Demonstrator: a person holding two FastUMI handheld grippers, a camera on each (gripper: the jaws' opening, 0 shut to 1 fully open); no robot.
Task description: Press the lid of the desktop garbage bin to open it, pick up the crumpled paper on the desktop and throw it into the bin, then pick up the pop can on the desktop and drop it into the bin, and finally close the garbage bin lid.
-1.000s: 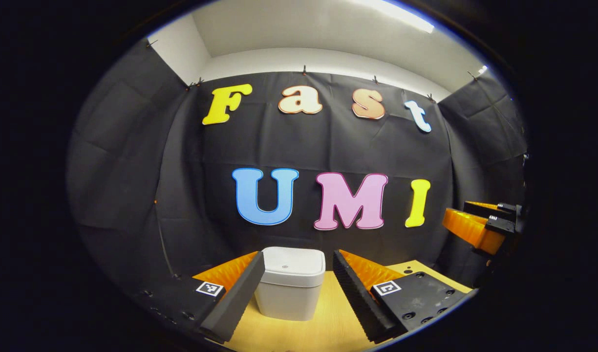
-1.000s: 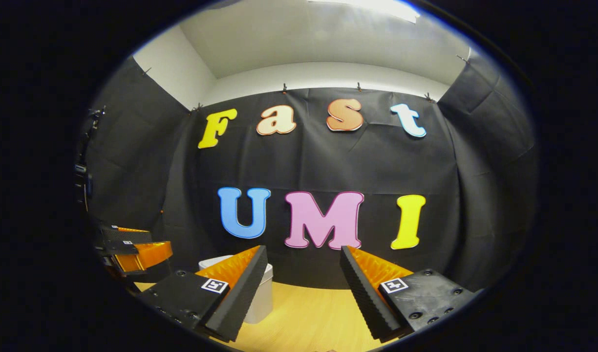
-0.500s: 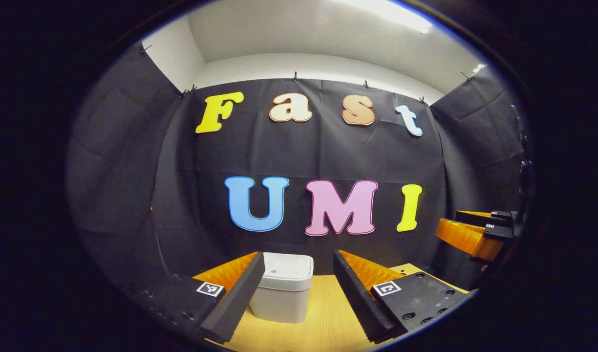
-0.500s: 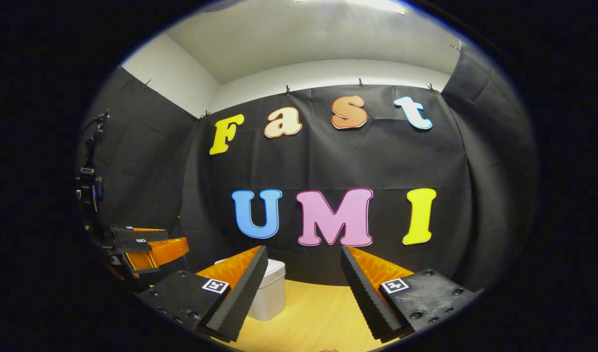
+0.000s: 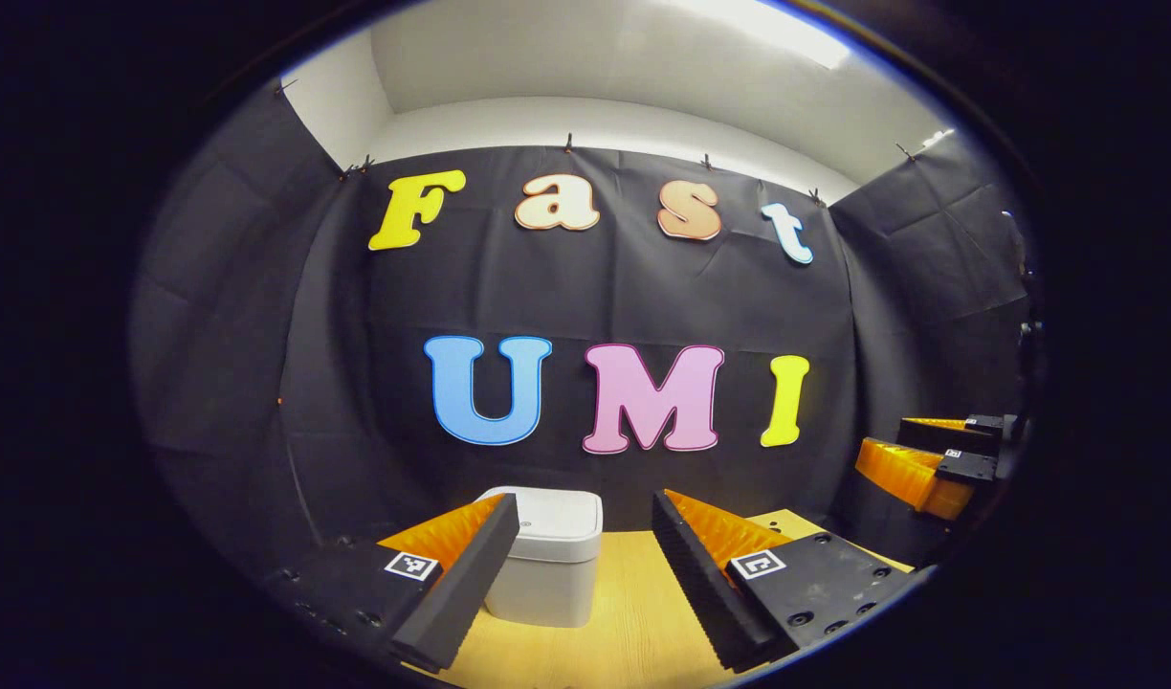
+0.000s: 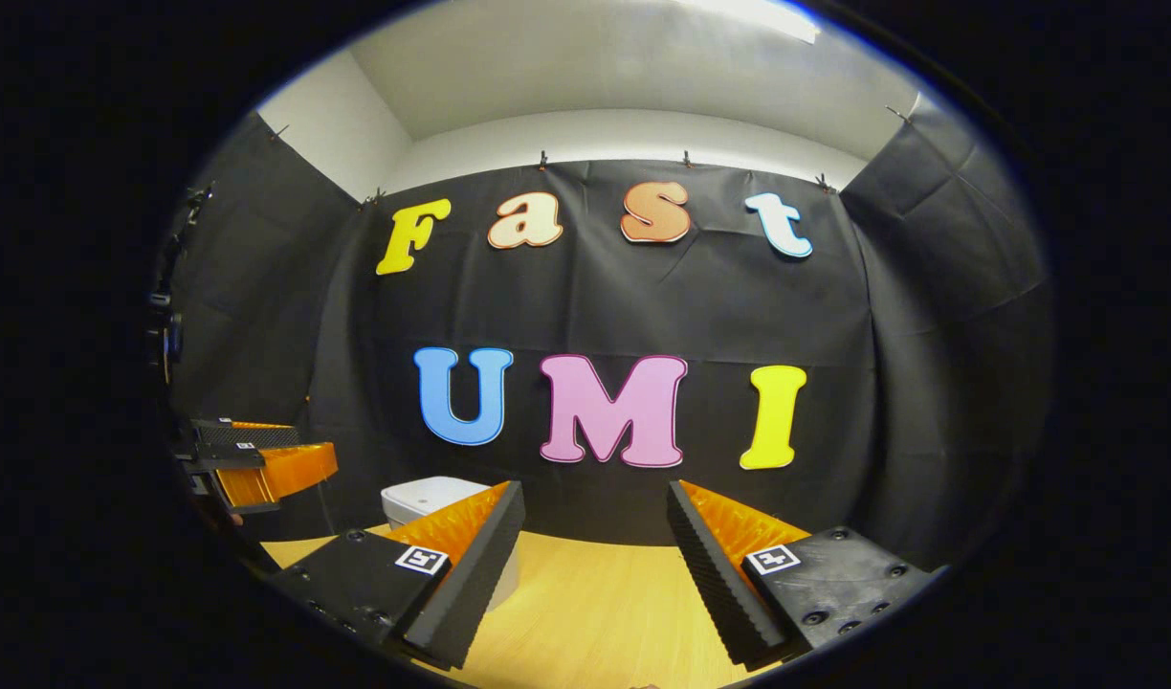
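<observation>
On the desktop, white lidded garbage bin, lid down.

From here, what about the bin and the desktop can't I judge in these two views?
- Left gripper view: the bin's left side is covered by a finger of the left gripper; the table nearer the camera is cut off by the bottom edge.
- Right gripper view: a finger of the right gripper covers most of the bin; the lid's seam is too small to judge.

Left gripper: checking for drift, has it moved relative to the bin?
Yes. The left gripper has backed away; the bin looks smaller against the wall.
</observation>
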